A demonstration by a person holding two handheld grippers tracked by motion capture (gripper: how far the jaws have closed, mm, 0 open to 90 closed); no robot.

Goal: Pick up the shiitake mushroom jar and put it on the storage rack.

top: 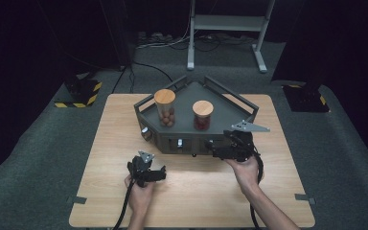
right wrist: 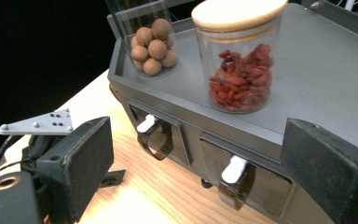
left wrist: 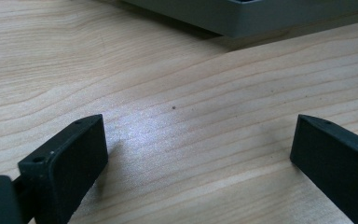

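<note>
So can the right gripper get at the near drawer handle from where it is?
Probably yes: the right gripper is open, close to the cabinet front, and nothing sits between its jaws and the drawer handle.

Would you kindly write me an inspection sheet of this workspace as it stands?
Surface: light wooden table, bare around the cabinet.
Job's things: grey cabinet with two front drawers, handles showing; on top, jar of brown balls and jar of red berries, both with wooden lids, upright and apart.
Clutter: nothing seen.
Grippers: left gripper open over bare wood; right gripper open, facing the drawer front.
Cables: one trails from each gripper; more lie on the floor behind.
Surroundings: grey carpet, dark backdrop, metal stand.
</note>
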